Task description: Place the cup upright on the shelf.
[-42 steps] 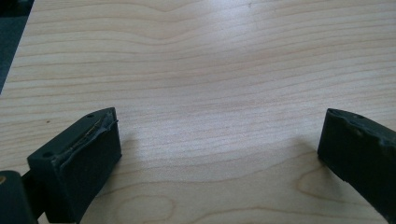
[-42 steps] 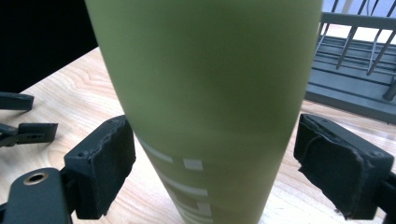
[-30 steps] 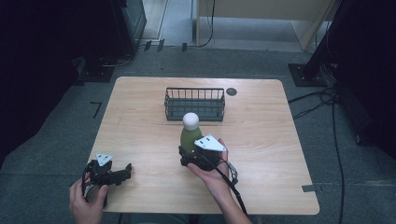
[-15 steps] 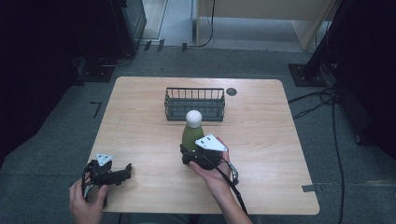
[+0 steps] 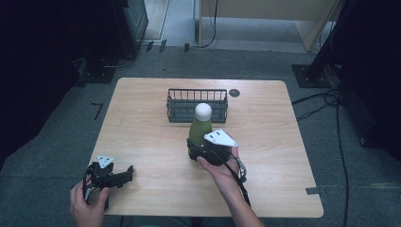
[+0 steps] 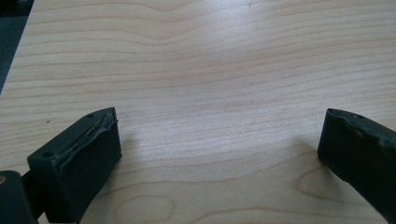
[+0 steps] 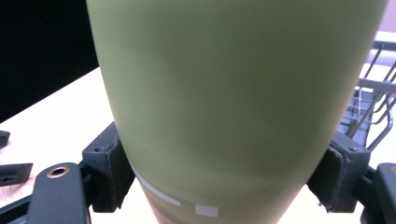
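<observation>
Lifted slightly toward the basket (image 5: 196,106), green bottle (image 5: 199,130) stays clamped in right tool (image 5: 196,151).

bottle (image 5: 200,126): 1 | wire basket (image 5: 197,105): 1 | table (image 5: 142,118): 1 | hand-held grippers: 2

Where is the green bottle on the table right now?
In the high view, the green bottle stands upright near the table's centre, just in front of the wire basket, clamped low between the right tool's jaws.

From my right tongs' camera the bottle (image 7: 233,107) runs off the top edge; its base is hidden behind the tongs (image 5: 204,152) from above.
</observation>
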